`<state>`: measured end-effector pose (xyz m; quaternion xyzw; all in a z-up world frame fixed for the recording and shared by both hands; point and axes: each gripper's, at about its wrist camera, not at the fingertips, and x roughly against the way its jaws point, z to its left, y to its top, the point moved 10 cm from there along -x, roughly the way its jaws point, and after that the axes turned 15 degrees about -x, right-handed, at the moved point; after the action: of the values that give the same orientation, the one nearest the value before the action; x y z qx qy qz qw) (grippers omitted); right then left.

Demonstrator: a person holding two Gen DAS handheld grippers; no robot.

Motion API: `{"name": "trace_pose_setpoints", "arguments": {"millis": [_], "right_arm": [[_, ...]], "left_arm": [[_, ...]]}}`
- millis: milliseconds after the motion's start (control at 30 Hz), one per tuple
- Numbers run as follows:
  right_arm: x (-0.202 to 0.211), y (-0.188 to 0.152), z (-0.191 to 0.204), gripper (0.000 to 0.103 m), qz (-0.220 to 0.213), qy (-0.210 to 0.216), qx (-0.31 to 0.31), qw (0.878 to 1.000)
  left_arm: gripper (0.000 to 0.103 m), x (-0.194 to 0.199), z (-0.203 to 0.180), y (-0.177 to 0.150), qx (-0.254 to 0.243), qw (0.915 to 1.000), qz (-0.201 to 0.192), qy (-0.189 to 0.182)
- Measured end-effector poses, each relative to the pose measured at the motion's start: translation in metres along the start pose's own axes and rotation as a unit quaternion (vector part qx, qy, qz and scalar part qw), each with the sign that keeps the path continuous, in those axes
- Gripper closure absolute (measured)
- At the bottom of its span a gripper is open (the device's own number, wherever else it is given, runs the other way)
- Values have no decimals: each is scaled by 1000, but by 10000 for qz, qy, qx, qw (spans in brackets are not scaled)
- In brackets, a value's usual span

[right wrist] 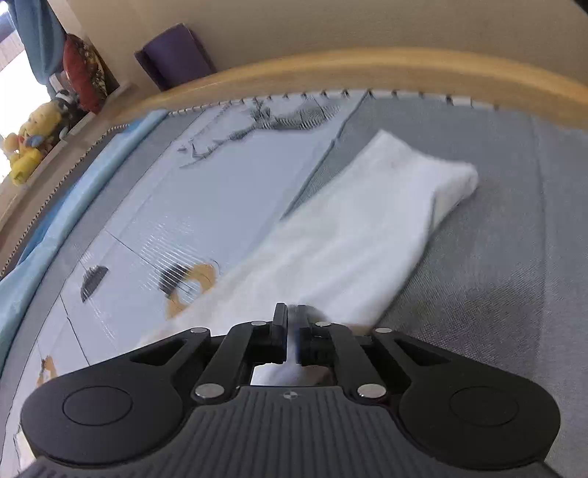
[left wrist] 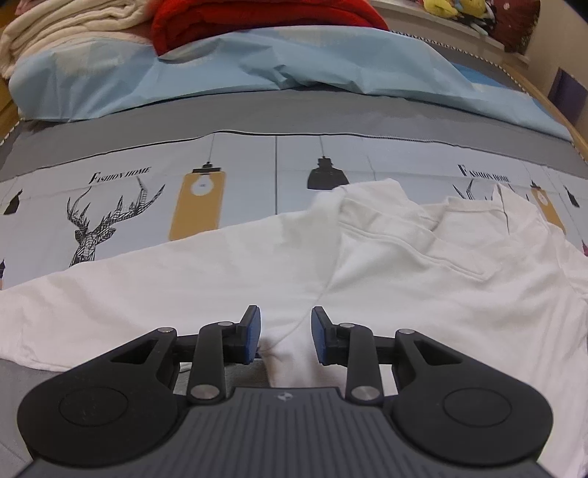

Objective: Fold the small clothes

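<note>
While the white shirt [left wrist: 367, 257] lies mid-frame on the bedsheet [left wrist: 257, 176], barely folded, my right gripper [right wrist: 292, 336] pinches its edge; my left gripper [left wrist: 286, 336] hovers agape, empty.

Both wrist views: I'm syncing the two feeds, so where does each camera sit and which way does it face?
Left wrist: behind the open left gripper, low over the white garment, facing the red blanket.
Right wrist: behind the right gripper, jaws nearly shut on white cloth, facing the wooden bed frame.
Shared: the garment and the printed bedsheet.
</note>
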<state>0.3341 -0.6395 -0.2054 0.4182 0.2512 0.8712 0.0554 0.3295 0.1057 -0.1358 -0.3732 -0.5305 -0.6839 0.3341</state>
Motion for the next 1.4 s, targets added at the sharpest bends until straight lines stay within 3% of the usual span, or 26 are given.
{"name": "trace_pose_setpoints", "arguments": {"millis": [133,200,400,567,733,800,833,900,1000,1100,1167,1267,1333,1400], "right_arm": [[24,-41,56,94,365,719,620,9948],[39,-67,86,92,662,1078,961,9873],[127,-130,182,85,859,1979,1841,9589],[212,-168,240,82,1050,2388,1969,9451],[269,-215,257,78,1182,2553,1805,9425],[270,-237,255,78,1038,2650,1895,9398],[265,-252,254,78,947,2497,2104,9404],[251,-281,256,76,1129,2233,2459,9364],[248,-307,268,76,1342,2340,2647,9258],[249,-322,278,76,1299,2385,2992,9147],[246,-328,282,76,1352,2377,3067,9117],[238,-337,286,76,1433,2353,3115,9094],[233,-340,284,76,1457,2346,3194,9065],[231,-344,283,76,1458,2334,3280,9037]], "left_arm": [[69,-3,12,-11,111,9999,75,-86],[69,-5,22,-17,201,9997,110,-75],[69,0,81,-39,948,9954,87,128],[69,6,141,-64,1157,9914,-46,614],[69,16,218,-103,1467,9792,-337,1364],[68,17,249,-122,1612,9726,-424,1619],[68,16,266,-133,1716,9687,-480,1728],[66,15,298,-155,1905,9599,-550,1982],[64,10,344,-192,2327,9443,-535,2265],[64,3,376,-224,3052,9235,-466,2277],[63,-4,387,-238,3391,9139,-414,2193],[59,-8,392,-239,3350,9127,-518,2280],[62,-10,391,-233,3216,9162,-522,2333],[88,-11,391,-227,3170,9192,-623,2250]]}}
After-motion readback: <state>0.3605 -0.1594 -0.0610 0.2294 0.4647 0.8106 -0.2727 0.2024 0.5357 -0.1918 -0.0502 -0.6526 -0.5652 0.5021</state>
